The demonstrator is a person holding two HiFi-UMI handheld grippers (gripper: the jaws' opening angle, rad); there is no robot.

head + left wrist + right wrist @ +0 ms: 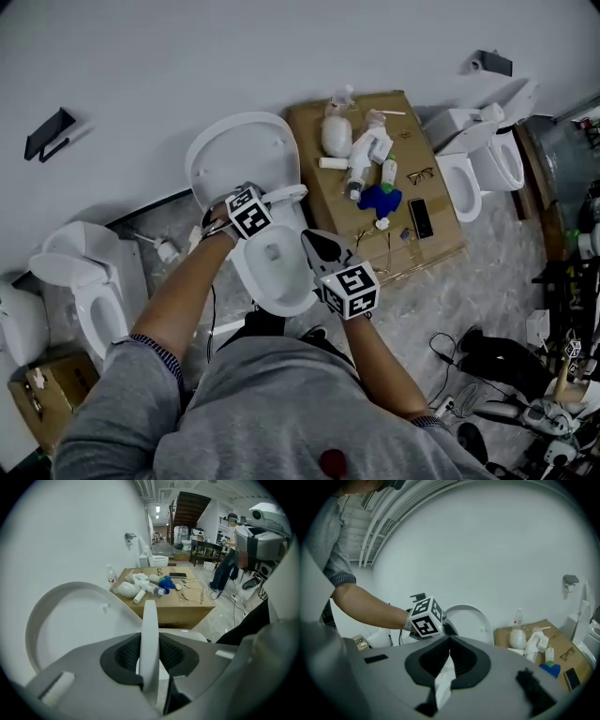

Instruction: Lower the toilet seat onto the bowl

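My left gripper (150, 660) is clamped half-closed on the edge of the white plastic toilet seat ring (150, 620). At the centre of the head view, that ring stands tilted up between the raised white oval lid (239, 150) and the white ceramic bowl (281, 307). I judge the lowering has barely begun, so next I swing the seat down slowly, holding it until it meets the rim. Further right, my right gripper (446, 667) is pinched shut on a crumpled scrap of white paper (443, 684) and has no part in this

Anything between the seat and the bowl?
Possibly. The left gripper clamps the seat. The bowl rim looks bare, but the right gripper, shut on a white tissue, overlaps its right edge in the head view; its height is unclear.
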